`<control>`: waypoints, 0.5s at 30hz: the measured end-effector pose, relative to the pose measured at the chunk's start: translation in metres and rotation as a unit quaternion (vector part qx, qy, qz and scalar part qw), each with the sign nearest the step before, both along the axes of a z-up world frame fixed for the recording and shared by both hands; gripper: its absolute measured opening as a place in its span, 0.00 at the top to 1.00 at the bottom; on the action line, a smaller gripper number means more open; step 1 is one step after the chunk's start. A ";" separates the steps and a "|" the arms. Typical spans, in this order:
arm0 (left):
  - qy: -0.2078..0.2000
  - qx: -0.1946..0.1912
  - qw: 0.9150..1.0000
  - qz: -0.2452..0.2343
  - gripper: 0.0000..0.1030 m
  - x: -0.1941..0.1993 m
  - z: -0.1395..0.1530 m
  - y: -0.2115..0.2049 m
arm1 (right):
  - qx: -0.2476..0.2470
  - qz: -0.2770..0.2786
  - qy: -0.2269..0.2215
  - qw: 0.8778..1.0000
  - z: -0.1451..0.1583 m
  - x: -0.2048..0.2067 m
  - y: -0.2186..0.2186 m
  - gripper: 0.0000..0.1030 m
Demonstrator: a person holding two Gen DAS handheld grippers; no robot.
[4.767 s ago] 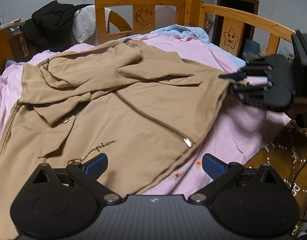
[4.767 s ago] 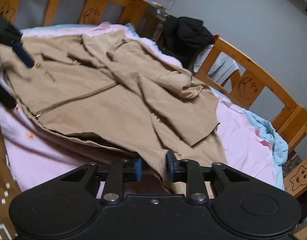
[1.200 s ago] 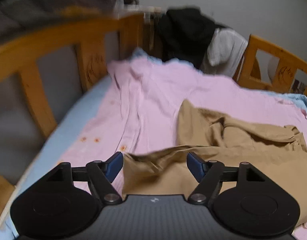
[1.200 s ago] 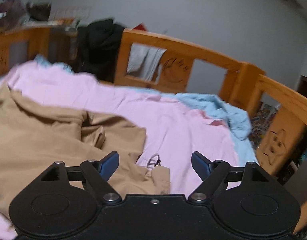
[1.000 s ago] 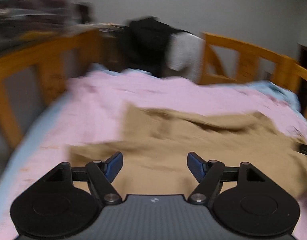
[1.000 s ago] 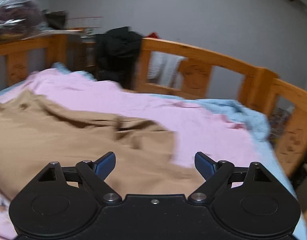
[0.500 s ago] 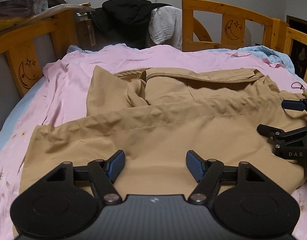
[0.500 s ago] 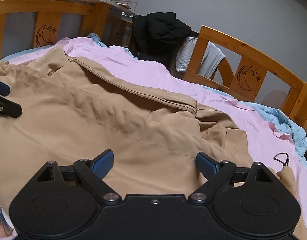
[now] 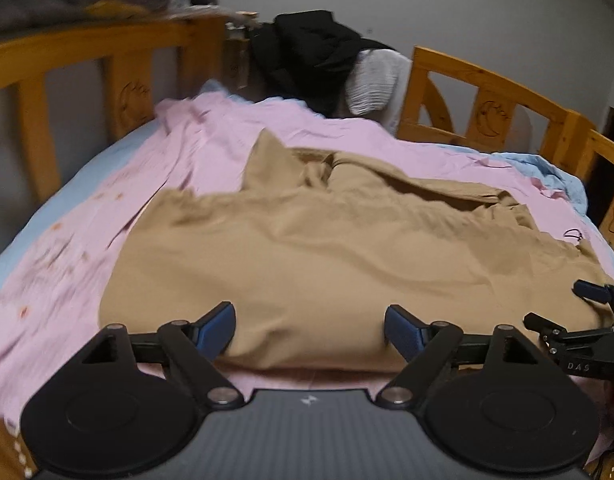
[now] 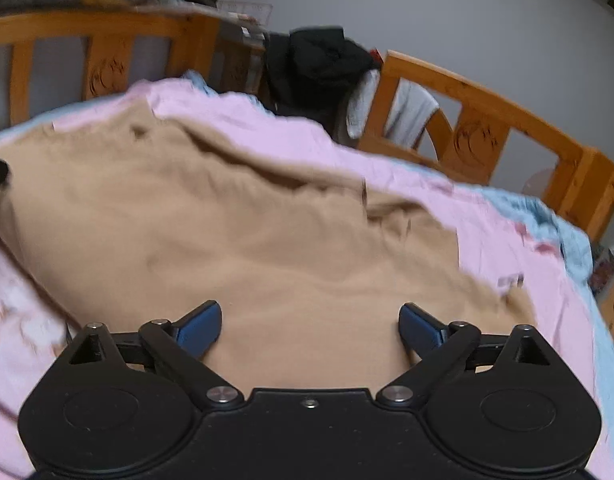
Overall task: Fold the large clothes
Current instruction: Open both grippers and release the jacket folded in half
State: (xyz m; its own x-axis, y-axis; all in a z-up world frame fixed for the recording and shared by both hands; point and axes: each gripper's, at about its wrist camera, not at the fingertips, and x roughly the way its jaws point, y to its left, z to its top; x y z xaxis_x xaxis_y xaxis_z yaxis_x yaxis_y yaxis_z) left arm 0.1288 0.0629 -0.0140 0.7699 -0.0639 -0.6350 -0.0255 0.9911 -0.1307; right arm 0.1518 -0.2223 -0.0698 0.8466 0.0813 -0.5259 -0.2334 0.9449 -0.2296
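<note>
White letters "DAS" are showing on the black body of the right gripper point(image 9: 563, 312), seen at the left-wrist view's right edge.

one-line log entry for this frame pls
stage: between folds | left gripper: open, empty | right gripper: open, empty | tan fabric jacket: lying back-up on pink bedsheet, crumpled at far edge

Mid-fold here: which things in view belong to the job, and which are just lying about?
Job:
- tan zip-up jacket, spread over the pink sheet
- left gripper, open
- right gripper, open

Lying about:
- black garment heaped on the wooden bed rail
- white cloth
- light blue blanket
</note>
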 end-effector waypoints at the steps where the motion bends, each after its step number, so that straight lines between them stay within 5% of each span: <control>1: 0.004 -0.006 1.000 0.008 0.17 -0.002 -0.001 0.001 | -0.004 -0.003 -0.004 1.000 -0.003 -0.001 0.002 0.05; 7: 0.007 -0.086 0.995 0.042 0.16 -0.021 0.001 0.015 | 0.014 -0.012 0.007 1.000 0.011 -0.002 -0.003 0.04; 11: 0.035 -0.165 0.984 0.054 0.15 -0.020 -0.012 0.028 | 0.079 -0.030 0.017 0.996 0.033 -0.018 -0.024 0.02; 15: 0.027 -0.216 0.971 0.095 0.16 -0.007 -0.019 0.044 | 0.090 -0.033 0.017 0.995 0.038 -0.029 -0.032 0.01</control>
